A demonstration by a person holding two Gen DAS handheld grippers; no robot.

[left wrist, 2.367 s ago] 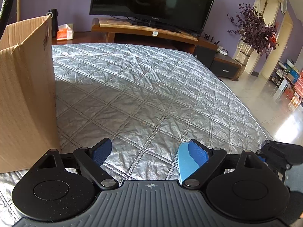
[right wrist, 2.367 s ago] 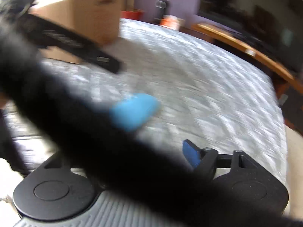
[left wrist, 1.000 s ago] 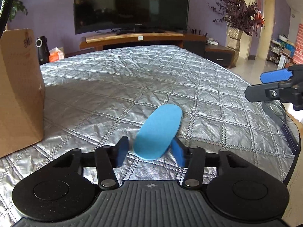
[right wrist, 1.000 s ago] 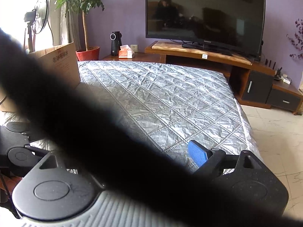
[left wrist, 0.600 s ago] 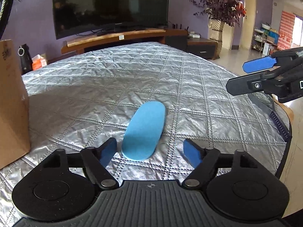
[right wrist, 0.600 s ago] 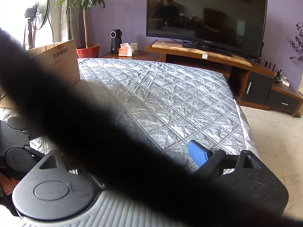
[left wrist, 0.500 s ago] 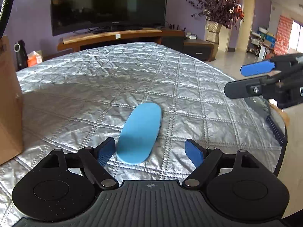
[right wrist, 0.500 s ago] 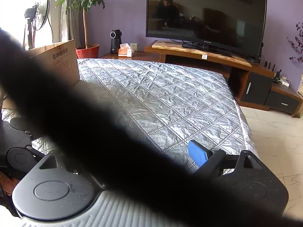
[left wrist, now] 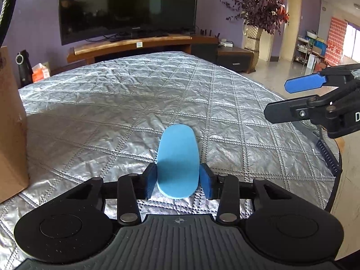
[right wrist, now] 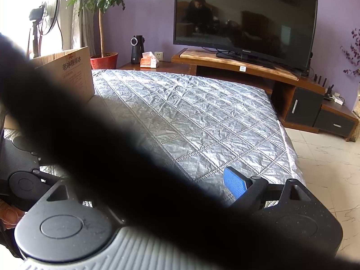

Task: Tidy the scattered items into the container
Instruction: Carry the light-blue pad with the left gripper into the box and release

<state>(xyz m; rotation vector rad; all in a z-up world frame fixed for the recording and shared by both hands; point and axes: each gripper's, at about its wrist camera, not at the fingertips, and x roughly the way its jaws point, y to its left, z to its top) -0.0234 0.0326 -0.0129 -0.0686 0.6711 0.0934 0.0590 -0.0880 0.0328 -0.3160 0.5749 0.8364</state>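
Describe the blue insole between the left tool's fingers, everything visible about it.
The blue insole is a flat, light blue oblong with rounded ends, foam-like and plain on its upper face. It lies on the quilted silver cover, lengthwise away from the camera, its near end between the pads of the left tool, whose jaws are closing on its two long edges. Its underside is hidden. The cardboard box stands well off to the left, apart from it.

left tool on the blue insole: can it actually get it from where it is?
Probably yes. The blue insole lies flat on the silver quilt with its near end between the left tool's closing jaws, pads at both edges, nothing in between.
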